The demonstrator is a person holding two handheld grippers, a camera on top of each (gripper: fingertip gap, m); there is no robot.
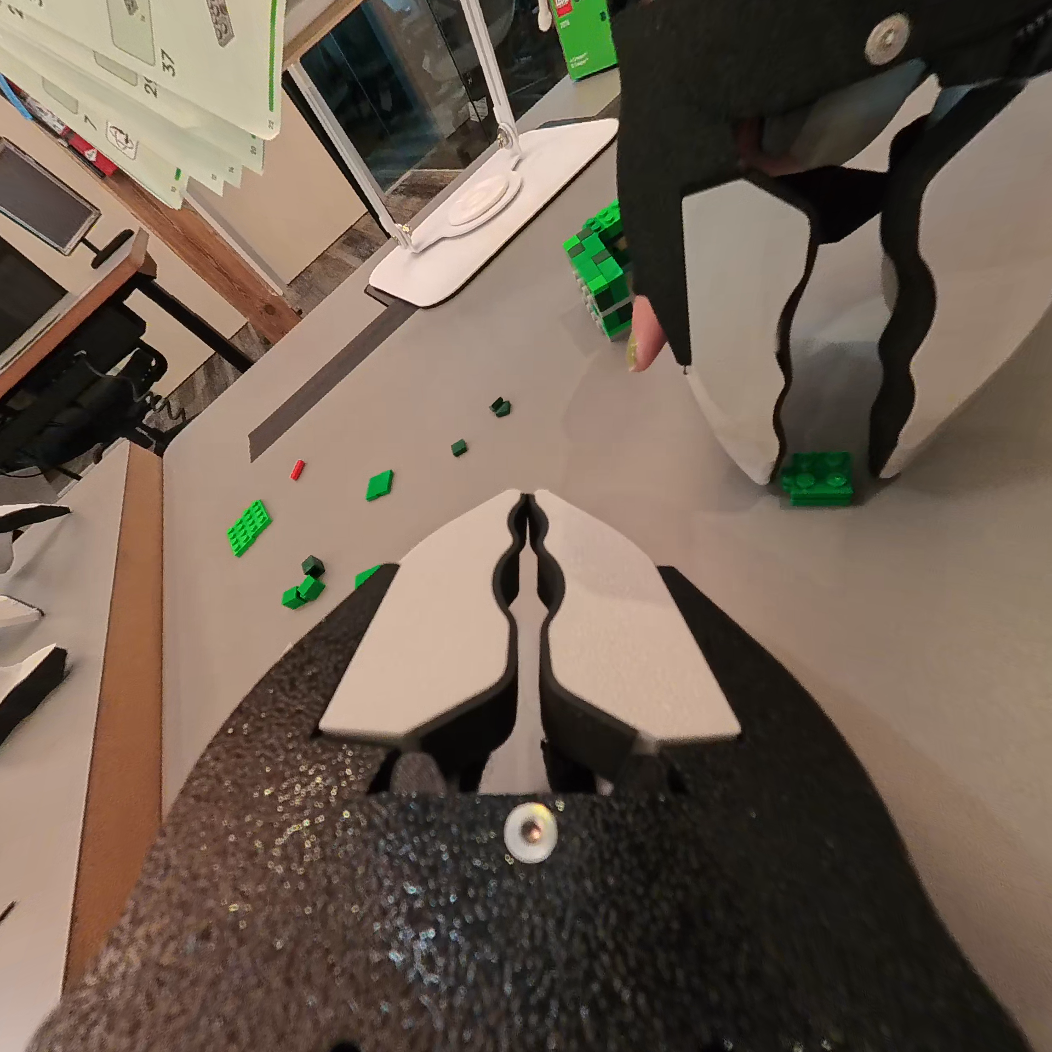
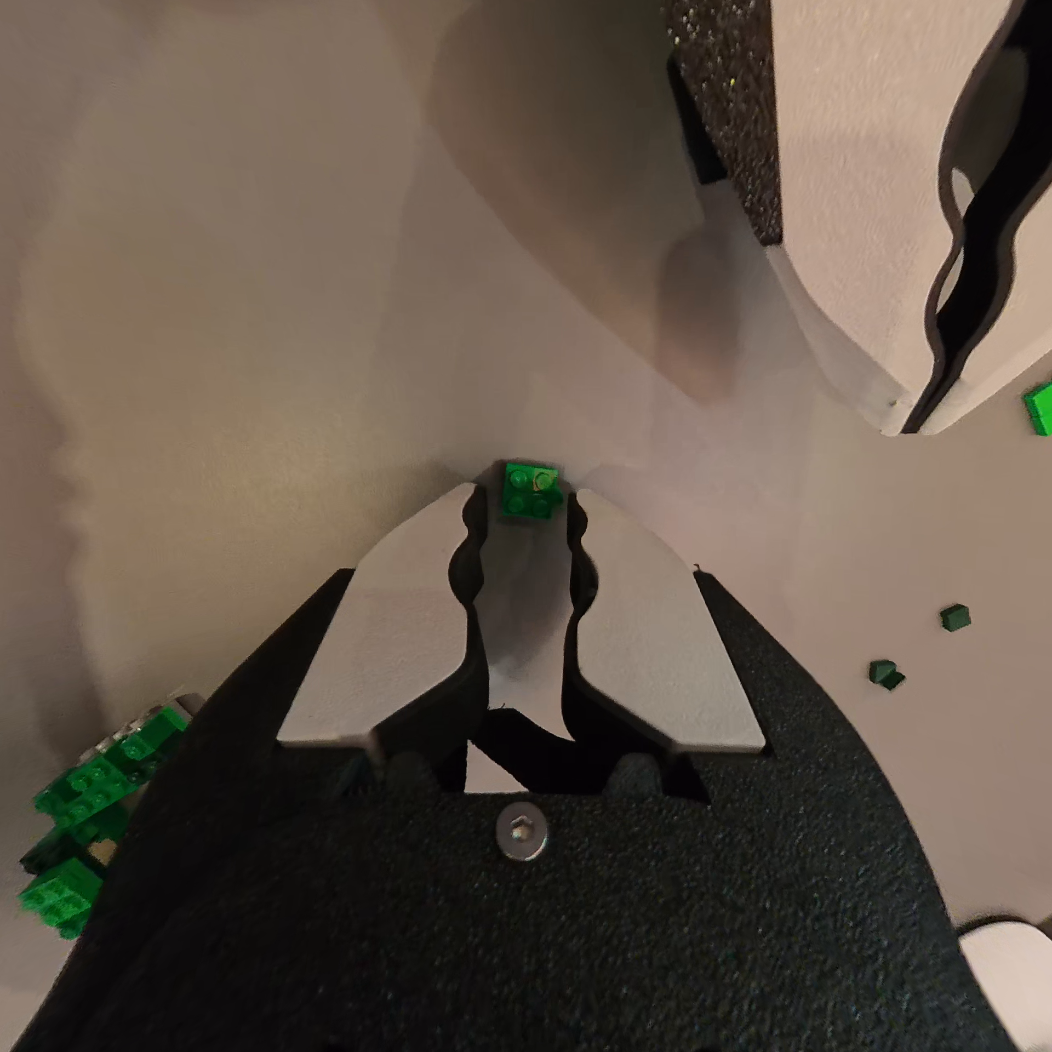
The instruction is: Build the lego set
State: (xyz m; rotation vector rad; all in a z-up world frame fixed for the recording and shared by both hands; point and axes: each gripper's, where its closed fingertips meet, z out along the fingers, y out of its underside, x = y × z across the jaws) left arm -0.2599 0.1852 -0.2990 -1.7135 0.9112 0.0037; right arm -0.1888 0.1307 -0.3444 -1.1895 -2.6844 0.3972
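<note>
A small green 2x2 brick (image 2: 521, 504) lies on the grey table (image 2: 227, 284), studs up. My right gripper (image 2: 524, 494) is open, its tips down at the table on either side of the brick, with a small gap showing. The left wrist view shows the same: the brick (image 1: 818, 479) sits between the right gripper's (image 1: 824, 475) spread fingers. My left gripper (image 1: 526, 501) is shut and empty, hovering over the table left of the brick. A partly built green model (image 1: 603, 273) stands behind the right gripper and also shows in the right wrist view (image 2: 85, 797).
Loose pieces lie left of my left gripper: a green plate (image 1: 249, 526), a green tile (image 1: 379, 485), a red bit (image 1: 297, 469), dark green bits (image 1: 459, 447) and a small cluster (image 1: 304, 586). A white lamp base (image 1: 489, 227) and an instruction booklet (image 1: 142, 74) are at the back. The gap from one gripper's tips to the other's is roughly 10 cm.
</note>
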